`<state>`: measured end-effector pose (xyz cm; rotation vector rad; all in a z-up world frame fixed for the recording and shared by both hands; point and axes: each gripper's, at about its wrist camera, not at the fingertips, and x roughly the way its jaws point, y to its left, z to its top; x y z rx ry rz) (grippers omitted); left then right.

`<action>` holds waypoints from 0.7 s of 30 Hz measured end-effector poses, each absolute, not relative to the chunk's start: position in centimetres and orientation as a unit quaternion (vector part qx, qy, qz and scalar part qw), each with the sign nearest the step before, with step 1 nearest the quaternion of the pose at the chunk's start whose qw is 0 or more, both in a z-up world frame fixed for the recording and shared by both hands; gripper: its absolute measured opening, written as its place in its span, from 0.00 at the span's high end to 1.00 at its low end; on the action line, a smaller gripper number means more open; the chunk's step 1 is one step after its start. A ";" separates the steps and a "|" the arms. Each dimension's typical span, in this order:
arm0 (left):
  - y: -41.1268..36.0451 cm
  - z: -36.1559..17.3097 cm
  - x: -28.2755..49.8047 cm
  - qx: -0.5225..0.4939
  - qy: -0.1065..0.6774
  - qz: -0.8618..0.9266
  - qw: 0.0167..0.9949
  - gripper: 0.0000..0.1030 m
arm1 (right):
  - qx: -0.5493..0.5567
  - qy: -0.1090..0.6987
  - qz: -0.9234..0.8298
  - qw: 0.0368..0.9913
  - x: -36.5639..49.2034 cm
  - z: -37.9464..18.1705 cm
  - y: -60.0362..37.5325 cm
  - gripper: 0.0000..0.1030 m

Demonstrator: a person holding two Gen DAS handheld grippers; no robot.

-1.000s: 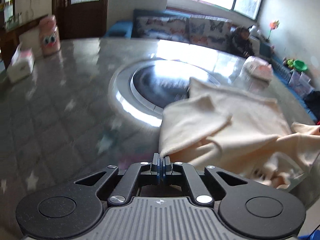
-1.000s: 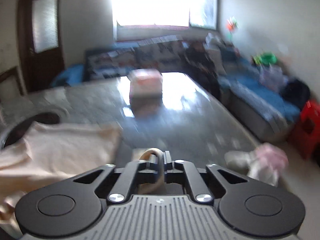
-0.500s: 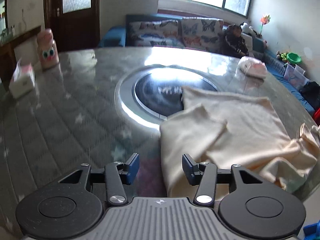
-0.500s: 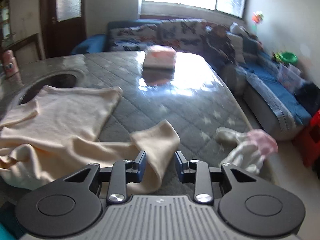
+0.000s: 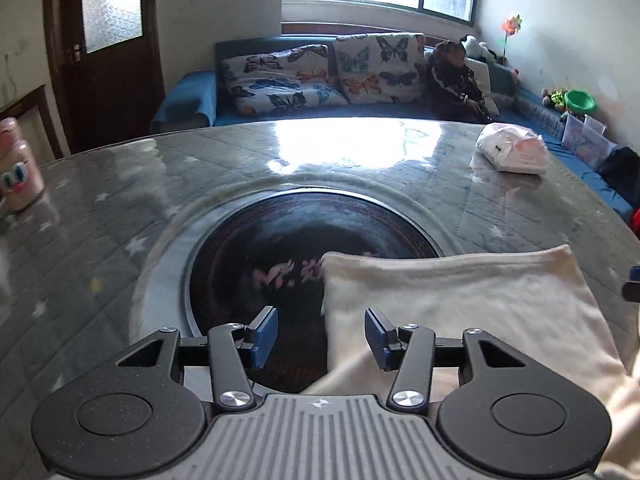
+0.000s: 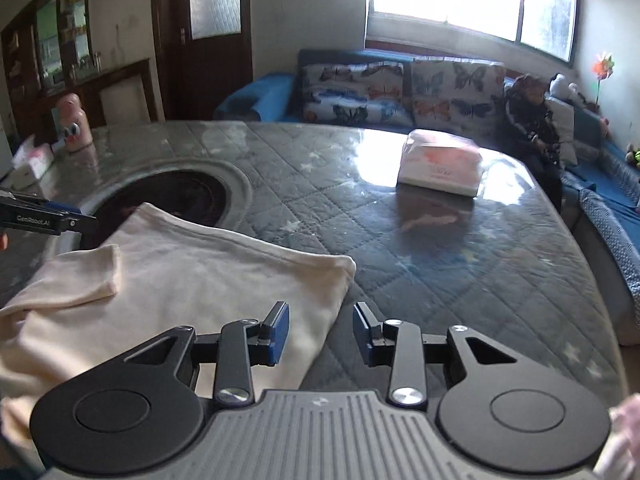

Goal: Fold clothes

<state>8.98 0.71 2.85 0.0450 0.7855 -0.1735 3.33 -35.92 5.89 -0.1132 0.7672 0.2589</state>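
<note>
A cream garment (image 5: pixel 460 312) lies flat on the glass-topped table, partly over the dark round inset (image 5: pixel 304 240). In the right wrist view the garment (image 6: pixel 192 280) shows a sleeve folded over its left side. My left gripper (image 5: pixel 320 336) is open and empty above the garment's left edge. My right gripper (image 6: pixel 320 332) is open and empty above the garment's right edge. The left gripper's tip also shows at the left of the right wrist view (image 6: pixel 52 220).
A white and pink tissue pack (image 6: pixel 440 168) lies on the far right of the table (image 6: pixel 460 280). A pink bottle with eyes (image 6: pixel 74 124) stands at the far left. A pink and white cloth (image 6: pixel 624 440) shows at the lower right. A sofa with butterfly cushions (image 5: pixel 340 76) is behind.
Both grippers were shut on the cream garment one second ago, then opened and let go. Both have since moved forward over the garment, which now lies flatter.
</note>
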 end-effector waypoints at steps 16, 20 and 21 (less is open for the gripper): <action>-0.6 0.2 13.8 0.067 0.390 -0.096 0.913 0.92 | -0.068 0.407 0.126 0.902 11.5 2.2 -34.0 0.96; 0.6 0.7 15.7 0.052 0.382 -0.083 0.919 0.92 | -0.088 0.384 0.125 0.911 14.1 3.0 -32.7 0.97; 0.8 0.9 16.3 0.051 0.379 -0.080 0.921 0.92 | -0.090 0.380 0.124 0.912 14.9 3.1 -32.3 0.97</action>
